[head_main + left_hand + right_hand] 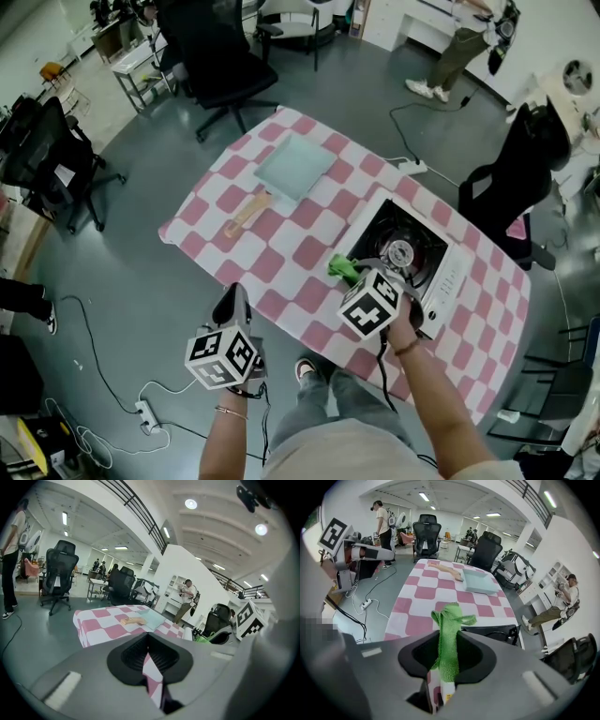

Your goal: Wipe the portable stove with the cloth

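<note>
At the near-left corner of the portable stove (448, 272) on the bench (281, 253), the right hand-held gripper (446, 658) pinches the green cloth (447, 630), which should be pressed flat and drawn in overlapping passes; the left hand-held gripper (149, 656) hangs closed, empty, off the bench.

table (281, 253) with pink-and-white check cover: one. portable stove (417, 239): one. green cloth (341, 268): one. pale teal square board (295, 166): one. wooden-handled tool (246, 214): one. hand-held grippers: two, namely left gripper (232, 300) and right gripper (364, 274). marker cubes (223, 358): two, one per gripper. black office chairs (211, 56): three close to the table. power strips (145, 411): two, on the floor. standing person (459, 47): one.
</note>
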A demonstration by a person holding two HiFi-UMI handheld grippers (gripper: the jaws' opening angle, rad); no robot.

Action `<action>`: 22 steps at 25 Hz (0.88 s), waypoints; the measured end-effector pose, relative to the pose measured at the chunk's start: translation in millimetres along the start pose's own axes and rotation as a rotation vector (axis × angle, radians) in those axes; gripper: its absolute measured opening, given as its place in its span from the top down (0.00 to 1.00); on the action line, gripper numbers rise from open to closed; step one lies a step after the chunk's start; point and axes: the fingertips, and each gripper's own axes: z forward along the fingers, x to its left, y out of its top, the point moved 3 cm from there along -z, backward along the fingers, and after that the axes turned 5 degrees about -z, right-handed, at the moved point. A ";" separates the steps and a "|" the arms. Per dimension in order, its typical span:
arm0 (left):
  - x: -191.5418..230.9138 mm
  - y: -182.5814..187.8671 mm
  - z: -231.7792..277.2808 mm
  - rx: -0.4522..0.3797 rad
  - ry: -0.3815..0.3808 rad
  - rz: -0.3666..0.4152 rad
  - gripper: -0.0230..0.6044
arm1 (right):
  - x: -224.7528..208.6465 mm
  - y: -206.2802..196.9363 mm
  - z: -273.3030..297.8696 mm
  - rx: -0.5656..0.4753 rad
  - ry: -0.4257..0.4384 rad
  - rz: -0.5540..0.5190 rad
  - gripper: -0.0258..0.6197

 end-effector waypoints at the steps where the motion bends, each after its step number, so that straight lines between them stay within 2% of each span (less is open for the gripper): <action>1: -0.6 0.3 0.2 0.000 -0.001 0.001 0.96 | -0.3 -1.1 -0.3 0.002 -0.001 0.001 0.81; 22: -28.4 -18.8 3.4 0.034 -0.059 0.024 0.96 | 2.9 -46.5 -17.2 0.027 -0.008 0.054 0.81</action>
